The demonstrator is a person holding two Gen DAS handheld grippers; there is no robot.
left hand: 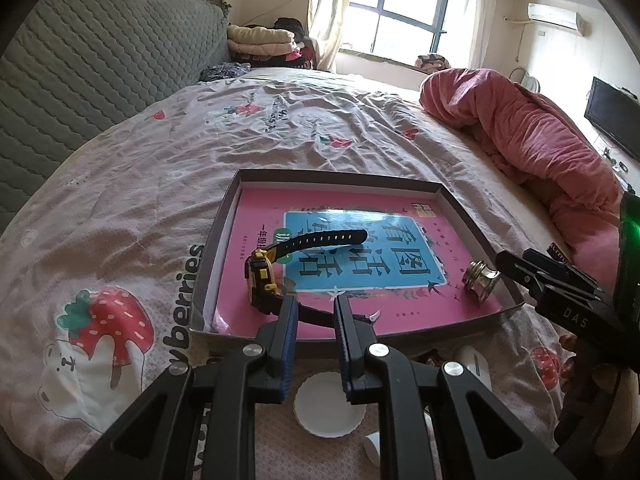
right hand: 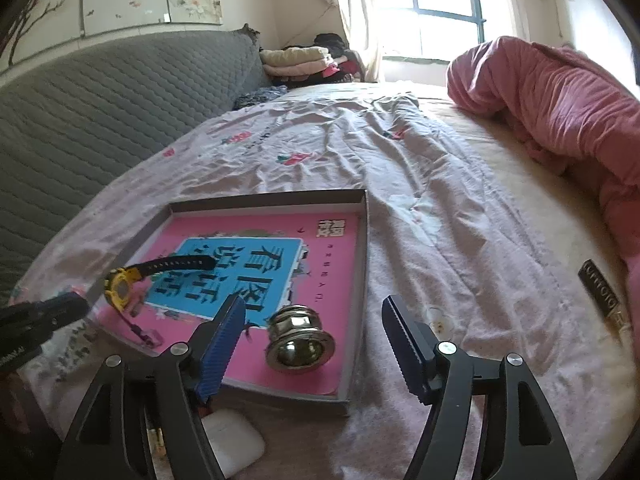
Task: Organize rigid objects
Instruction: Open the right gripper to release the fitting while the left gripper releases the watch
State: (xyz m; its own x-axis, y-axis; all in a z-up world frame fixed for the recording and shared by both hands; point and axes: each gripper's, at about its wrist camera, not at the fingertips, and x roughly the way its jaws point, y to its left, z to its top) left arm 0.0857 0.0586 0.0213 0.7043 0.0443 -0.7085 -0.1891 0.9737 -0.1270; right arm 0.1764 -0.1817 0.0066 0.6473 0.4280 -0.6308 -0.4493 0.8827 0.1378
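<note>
Under left tool (left hand: 316, 308), watch strap (left hand: 316, 316) partly hidden

The near strap of the watch (left hand: 264, 280) is partly hidden behind the left gripper's fingers (left hand: 289, 320), so contact cannot be judged. A white round lid (left hand: 320, 412) on the bed is partly covered by the same fingers. A white case (right hand: 236, 444) by the tray's near edge is partly masked by the right gripper's fingers (right hand: 224, 340). A small black label (right hand: 600, 288) is printed too small to be read.
</note>
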